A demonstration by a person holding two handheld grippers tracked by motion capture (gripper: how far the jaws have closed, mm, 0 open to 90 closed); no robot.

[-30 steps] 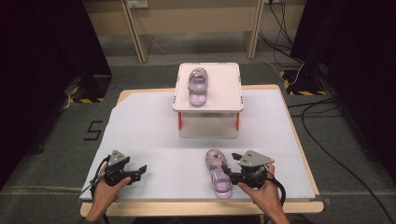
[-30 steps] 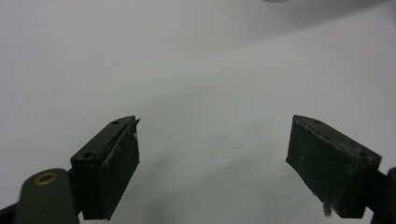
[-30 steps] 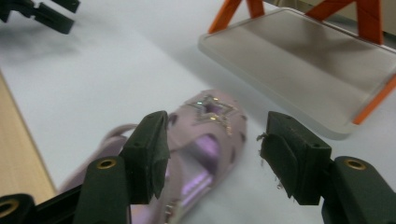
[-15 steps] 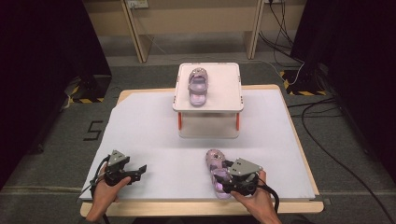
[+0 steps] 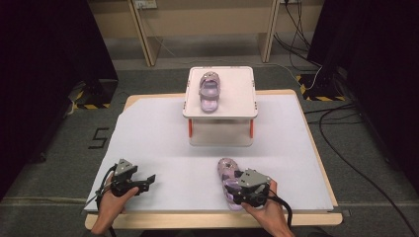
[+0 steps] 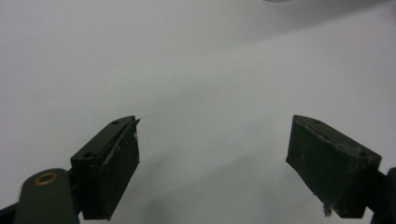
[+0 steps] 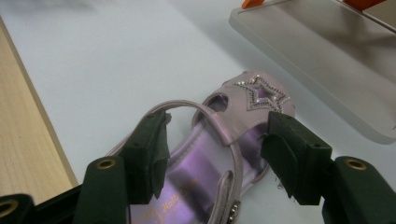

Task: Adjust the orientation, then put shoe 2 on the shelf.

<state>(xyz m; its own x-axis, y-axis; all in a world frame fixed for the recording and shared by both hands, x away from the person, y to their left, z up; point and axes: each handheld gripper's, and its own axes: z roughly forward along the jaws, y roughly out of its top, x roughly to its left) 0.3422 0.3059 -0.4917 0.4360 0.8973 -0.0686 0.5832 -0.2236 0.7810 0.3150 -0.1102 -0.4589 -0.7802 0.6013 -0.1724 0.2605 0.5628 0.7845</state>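
Your table (image 5: pixel 148 123) is a pale wooden top under a smooth, matte white sheet, on grey carpet with dark curtains at both sides. Toward the far edge of the table stands a white square platform (image 5: pixel 237 94) with rounded corners on orange legs, carrying one glossy lilac sandal (image 5: pixel 209 92). The matching sandal (image 7: pixel 219 140), soft translucent purple plastic with a glittery star on the toe strap, lies on the sheet on your side of the platform. Your right gripper (image 7: pixel 212 144) straddles its ankle strap, the black blocky jaws apart on either side of the shoe, not visibly pressing it. Your left gripper (image 6: pixel 212 163), well left of that sandal, holds its jaws wide over bare sheet.
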